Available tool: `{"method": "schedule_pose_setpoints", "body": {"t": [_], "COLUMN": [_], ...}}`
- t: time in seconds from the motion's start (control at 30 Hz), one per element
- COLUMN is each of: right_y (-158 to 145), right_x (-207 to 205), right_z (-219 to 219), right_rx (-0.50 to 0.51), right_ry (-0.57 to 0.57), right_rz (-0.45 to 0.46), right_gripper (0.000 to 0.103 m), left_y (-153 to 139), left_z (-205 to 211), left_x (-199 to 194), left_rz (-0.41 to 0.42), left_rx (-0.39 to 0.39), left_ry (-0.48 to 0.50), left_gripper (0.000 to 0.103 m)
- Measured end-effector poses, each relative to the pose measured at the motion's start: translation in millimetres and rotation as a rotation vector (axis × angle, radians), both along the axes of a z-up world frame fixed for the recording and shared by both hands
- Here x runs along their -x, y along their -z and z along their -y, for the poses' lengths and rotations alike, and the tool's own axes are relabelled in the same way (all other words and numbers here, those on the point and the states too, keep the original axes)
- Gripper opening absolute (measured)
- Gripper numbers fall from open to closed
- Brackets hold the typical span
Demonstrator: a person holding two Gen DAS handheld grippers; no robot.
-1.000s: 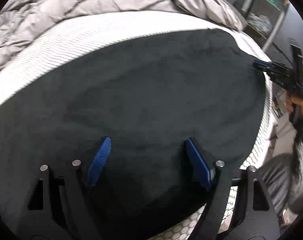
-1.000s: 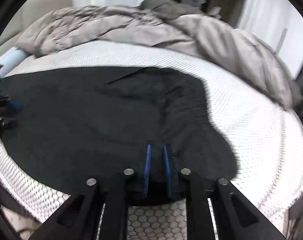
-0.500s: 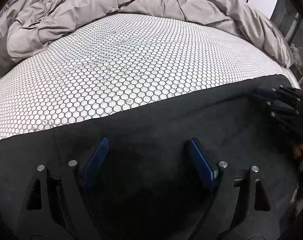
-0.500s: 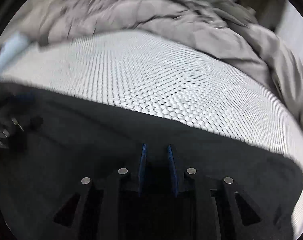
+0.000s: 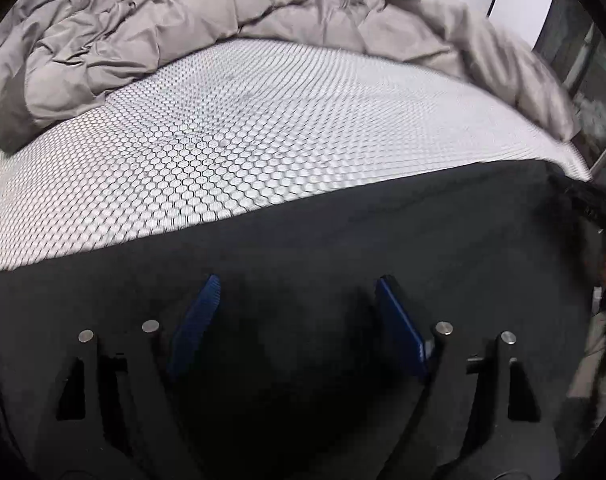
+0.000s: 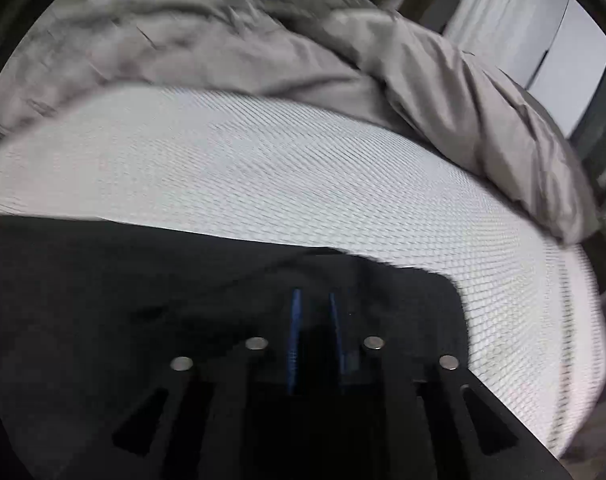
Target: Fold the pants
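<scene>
I see the black pants (image 5: 383, 240) spread flat on the white honeycomb-patterned mattress cover (image 5: 243, 128), filling the lower half of both wrist views.

Left gripper (image 5: 295, 284): the jaws stand wide apart, released, directly above the dark cloth. I see no fabric caught between its blue pads (image 5: 199, 312).

Right gripper (image 6: 313, 300): the jaws stand nearly together with a narrow gap between the blue pads (image 6: 294, 332). Dark fabric lies below and around them; I cannot tell whether cloth is pinched in the gap, because the area is black on black and blurred.

Edges: in the left view, the far edge of the pants runs in a straight line across the frame, with bare mattress cover beyond it. In the right view, the far edge ends in a rounded corner to the right of the gripper. Open cover extends from there to the crumpled grey duvet (image 5: 183, 28), which is heaped along the far side.

Limits: the near part of the pants is cut off by the gripper bodies. The right view is motion-blurred.
</scene>
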State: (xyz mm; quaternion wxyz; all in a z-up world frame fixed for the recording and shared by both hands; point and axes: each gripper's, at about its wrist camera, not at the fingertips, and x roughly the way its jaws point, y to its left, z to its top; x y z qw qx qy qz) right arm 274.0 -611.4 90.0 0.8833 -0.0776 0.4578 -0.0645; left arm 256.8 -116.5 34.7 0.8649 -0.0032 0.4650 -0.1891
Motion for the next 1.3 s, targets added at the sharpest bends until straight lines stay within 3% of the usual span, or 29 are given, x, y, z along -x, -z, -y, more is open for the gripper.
{"method": "schedule_pose_setpoints", "body": {"t": [0.07, 0.13, 0.17, 0.23, 0.3, 0.4, 0.43, 0.47, 0.53, 0.7, 0.8, 0.9, 1.03, 1.1, 1.17, 1.23, 1.3], "right_y": [-11.3, -4.9, 4.7, 27.8, 37.0, 26.2, 24.6, 23.4, 14.4, -26.8, -12.5, 17.6, 36.7, 35.9, 33.7, 27.9, 13.7], "right_x": [14.5, 21.6, 24.4, 25.4, 29.7, 49.2, 57.4, 67.2, 82.1, 150.2, 175.3, 173.6, 156.8, 141.5, 128.4, 118.3, 110.4], "right_z": [-18.0, -42.9, -54.2, -64.9, -62.9, -41.0, -35.3, -25.5, -5.8, 76.7, 112.1, 129.5, 141.0, 145.1, 143.8, 138.0, 130.4], "right_rx": [-0.035, -0.033, -0.018, 0.07, 0.123, 0.185, 0.237, 0.276, 0.223, -0.267, -0.542, -0.715, -0.865, -0.865, -0.844, -0.796, -0.771], "right_ry": [-0.064, -0.154, -0.21, -0.245, -0.239, -0.148, -0.126, -0.109, -0.046, 0.18, 0.241, 0.272, 0.276, 0.289, 0.31, 0.339, 0.331], "right_rz": [0.028, 0.027, -0.008, -0.079, -0.085, -0.061, -0.045, -0.038, -0.017, 0.148, 0.128, 0.077, 0.168, 0.182, 0.172, 0.158, 0.183], "right_gripper": [0.037, 0.067, 0.074, 0.074, 0.075, 0.086, 0.09, 0.09, 0.09, 0.09, 0.09, 0.089, 0.089, 0.083, 0.05, 0.03, 0.024], "left_y": [-3.4, 3.3, 11.5, 14.1, 10.9, 10.6, 8.7, 6.0, -5.4, -29.1, -29.1, -19.0, 9.5, 14.8, 11.9, 7.9, 4.0], "left_z": [1.5, 4.3, 3.6, -10.1, -27.3, -49.8, -55.3, -58.8, -61.8, -35.1, -11.6, 12.8, 37.3, 40.8, 40.8, 32.2, 17.5], "left_x": [23.6, 40.5, 45.4, 55.0, 63.1, 77.6, 82.6, 85.8, 96.8, 139.0, 156.1, 166.0, 167.0, 163.0, 162.6, 160.7, 158.8], "left_rz": [0.008, 0.012, 0.002, -0.002, 0.0, 0.04, 0.052, 0.053, 0.049, 0.117, 0.115, 0.09, 0.0, 0.023, 0.017, 0.008, -0.006], "left_rx": [-0.006, -0.079, -0.138, -0.142, -0.136, -0.28, -0.282, -0.268, -0.203, -0.027, 0.029, 0.025, -0.042, -0.076, -0.053, -0.005, 0.03], "left_ry": [0.04, 0.069, 0.076, 0.058, 0.028, -0.082, -0.091, -0.102, -0.135, -0.028, 0.035, 0.079, 0.124, 0.136, 0.133, 0.12, 0.082], "left_gripper": [0.079, 0.079, 0.079, 0.079, 0.079, 0.083, 0.083, 0.082, 0.082, 0.083, 0.083, 0.083, 0.087, 0.091, 0.091, 0.091, 0.091]}}
